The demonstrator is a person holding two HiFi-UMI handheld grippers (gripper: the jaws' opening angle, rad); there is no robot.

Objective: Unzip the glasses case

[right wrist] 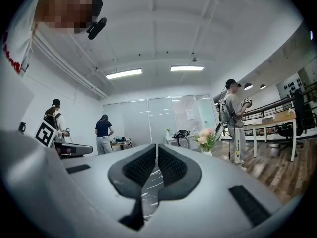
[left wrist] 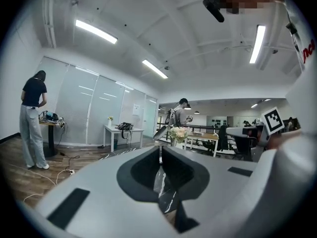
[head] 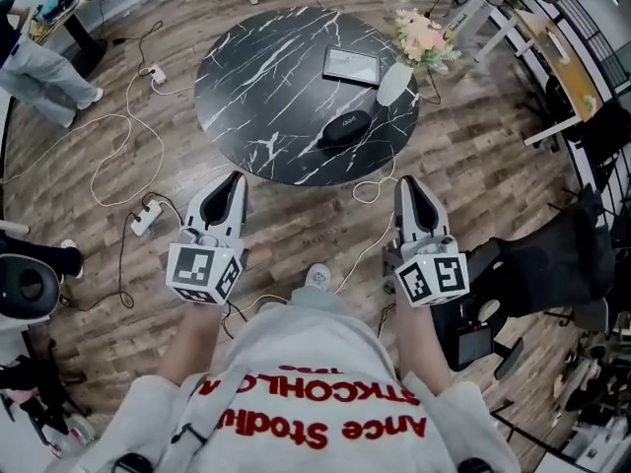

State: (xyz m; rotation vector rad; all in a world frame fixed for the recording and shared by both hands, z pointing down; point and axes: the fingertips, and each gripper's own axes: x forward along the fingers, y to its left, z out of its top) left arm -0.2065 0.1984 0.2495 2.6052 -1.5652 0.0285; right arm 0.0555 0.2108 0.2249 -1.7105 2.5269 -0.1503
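The black oval glasses case point(head: 346, 127) lies zipped on the near right part of the round black marble table point(head: 266, 77). In the head view both grippers are held level over the wood floor, short of the table's near edge. My left gripper point(head: 235, 177) points at the table's near left rim, jaws together and empty. My right gripper point(head: 405, 181) sits to the right of the case and nearer to me, its jaws also closed on nothing. In the left gripper view point(left wrist: 160, 147) and the right gripper view point(right wrist: 156, 146) only marble shows below the jaws; the case is hidden.
A dark tablet point(head: 351, 64) and a white vase point(head: 392, 83) with pink flowers point(head: 422, 35) stand behind the case. Cables and a power strip point(head: 146, 217) lie on the floor at left. A black chair point(head: 547, 264) is at right. People stand around the room.
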